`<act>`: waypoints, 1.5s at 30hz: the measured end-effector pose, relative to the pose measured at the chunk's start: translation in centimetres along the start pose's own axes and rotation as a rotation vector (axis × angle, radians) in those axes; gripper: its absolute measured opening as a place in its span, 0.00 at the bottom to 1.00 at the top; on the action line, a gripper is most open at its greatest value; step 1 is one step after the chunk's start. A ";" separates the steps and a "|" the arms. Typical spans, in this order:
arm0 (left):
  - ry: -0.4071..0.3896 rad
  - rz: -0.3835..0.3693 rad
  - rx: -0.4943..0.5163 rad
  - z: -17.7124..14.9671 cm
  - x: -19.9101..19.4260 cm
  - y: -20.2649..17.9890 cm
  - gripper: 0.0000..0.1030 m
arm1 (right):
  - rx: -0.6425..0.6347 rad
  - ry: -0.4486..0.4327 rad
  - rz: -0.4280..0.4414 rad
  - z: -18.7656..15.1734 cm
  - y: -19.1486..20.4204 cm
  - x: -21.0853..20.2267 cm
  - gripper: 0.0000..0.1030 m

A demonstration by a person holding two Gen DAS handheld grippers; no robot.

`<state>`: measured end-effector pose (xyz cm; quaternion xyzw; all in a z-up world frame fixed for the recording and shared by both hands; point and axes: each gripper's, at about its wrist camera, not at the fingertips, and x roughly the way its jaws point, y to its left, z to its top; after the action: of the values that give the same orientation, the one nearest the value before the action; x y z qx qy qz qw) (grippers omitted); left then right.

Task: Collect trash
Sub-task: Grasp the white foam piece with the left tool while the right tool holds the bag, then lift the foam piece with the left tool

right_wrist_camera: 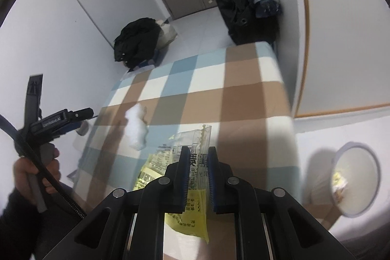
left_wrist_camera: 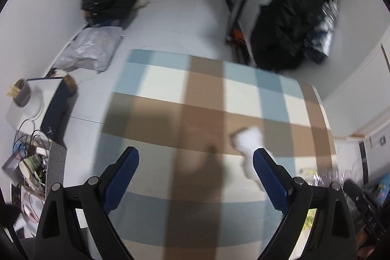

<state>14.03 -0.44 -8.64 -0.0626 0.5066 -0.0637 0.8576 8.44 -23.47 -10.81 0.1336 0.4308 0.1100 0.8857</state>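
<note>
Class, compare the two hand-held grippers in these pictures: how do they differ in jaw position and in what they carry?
The left hand-held gripper has its jaws spread wide; the right hand-held gripper has its jaws nearly together. The left one carries nothing, with the white crumpled tissue lying on the checked blanket near one finger; the right one pinches a yellow and clear plastic bag. Both have blue pads on black fingers and point down over the blanket.

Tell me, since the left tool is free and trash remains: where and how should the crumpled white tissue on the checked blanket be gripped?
Grip the crumpled white tissue across its narrower middle, coming down from above with the open left tool. It lies loose on the checked blanket, longer than wide, so spanning the short way probably gathers most of it. The right tool is shut on the yellow-and-clear bag.
</note>
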 end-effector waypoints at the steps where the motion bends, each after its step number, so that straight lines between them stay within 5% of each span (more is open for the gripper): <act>1: 0.012 -0.002 0.013 -0.2 0.2 -0.6 0.90 | -0.003 -0.007 -0.001 0.0 -0.1 -0.3 0.13; 10: 0.123 0.039 0.078 -1.3 3.0 -4.7 0.90 | 0.070 -0.018 0.012 0.1 -2.4 -1.0 0.13; 21: 0.143 0.124 0.120 -1.9 4.0 -5.8 0.88 | 0.144 -0.028 0.052 0.1 -4.0 -1.8 0.13; 30: 0.158 0.111 0.144 -2.0 4.5 -6.4 0.57 | 0.152 -0.024 0.057 0.2 -4.2 -1.7 0.13; 34: 0.148 0.111 0.158 -1.9 4.3 -6.3 0.34 | 0.149 -0.021 0.047 0.2 -4.1 -1.5 0.13; 45: 0.152 0.089 0.167 -1.7 4.4 -5.8 0.33 | 0.134 -0.005 0.027 0.1 -3.6 -1.1 0.13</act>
<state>14.36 -7.02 -12.27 0.0367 0.5653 -0.0722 0.8209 8.16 -27.21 -11.11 0.1989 0.4329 0.0926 0.8743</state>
